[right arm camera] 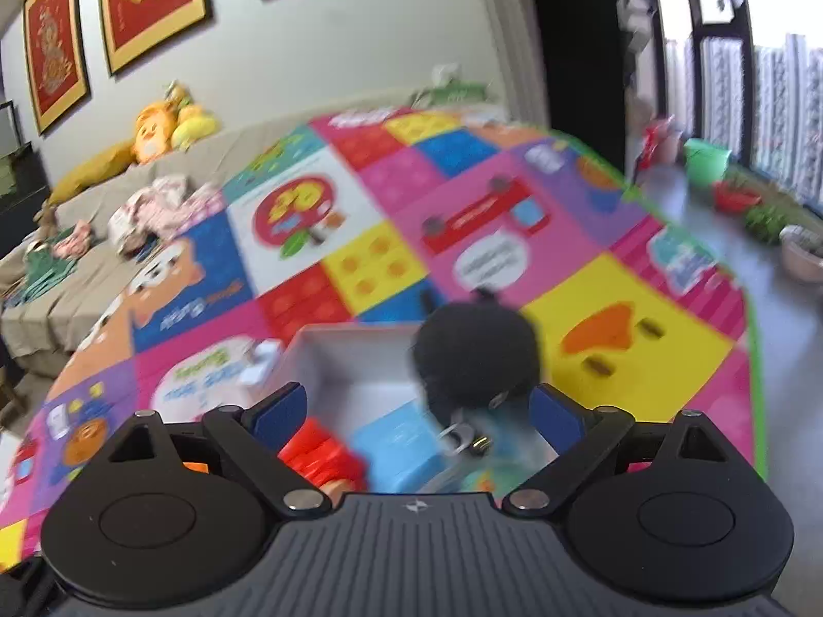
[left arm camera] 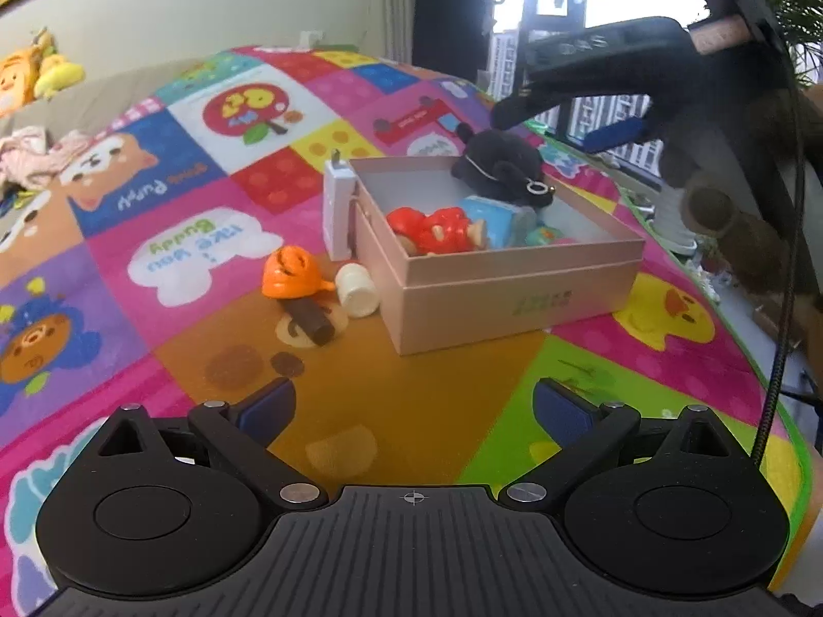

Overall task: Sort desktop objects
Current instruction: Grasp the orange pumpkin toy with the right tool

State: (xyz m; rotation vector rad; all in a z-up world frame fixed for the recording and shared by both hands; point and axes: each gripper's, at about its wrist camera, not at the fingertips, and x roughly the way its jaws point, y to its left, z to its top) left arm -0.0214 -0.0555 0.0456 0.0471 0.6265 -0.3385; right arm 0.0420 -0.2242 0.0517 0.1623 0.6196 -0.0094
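1. I see the play mat [left arm camera: 170,236] under everything.
2. The pink box [left arm camera: 514,277] holds a black plush [left arm camera: 501,167], a red figure [left arm camera: 437,229] and a blue item [left arm camera: 491,218].
3. My right gripper [right arm camera: 416,411] hangs spread wide above the plush, gripping nothing.
4. My left gripper [left arm camera: 414,406] gapes empty.
5. An orange toy [left arm camera: 288,272] and white bottle [left arm camera: 357,290] lie beside the box.
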